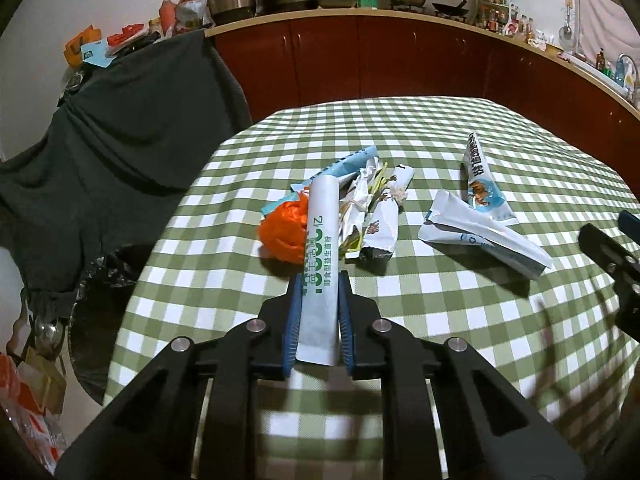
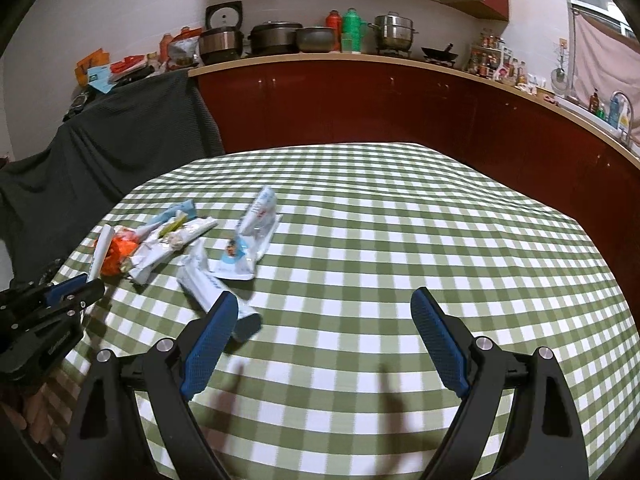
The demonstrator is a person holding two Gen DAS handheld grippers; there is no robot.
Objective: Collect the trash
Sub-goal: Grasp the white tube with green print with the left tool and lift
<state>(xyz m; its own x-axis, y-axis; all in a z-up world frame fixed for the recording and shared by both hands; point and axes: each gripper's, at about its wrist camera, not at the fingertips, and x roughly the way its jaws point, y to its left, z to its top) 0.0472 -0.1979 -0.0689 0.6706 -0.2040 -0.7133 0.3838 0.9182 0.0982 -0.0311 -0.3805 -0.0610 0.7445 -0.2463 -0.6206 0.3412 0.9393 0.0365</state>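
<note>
A white sachet (image 1: 318,264) is held clamped in the left gripper (image 1: 319,284) above the bench (image 1: 440,320); disposal into the dark bin (image 1: 90,320) to its left is judged next, while the right gripper (image 2: 322,308), spread wide, hovers beside a white wrapper (image 2: 208,284).

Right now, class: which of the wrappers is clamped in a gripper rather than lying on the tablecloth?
The white sachet with green lettering, clamped between the left gripper; the others lie loose on the tablecloth.
</note>
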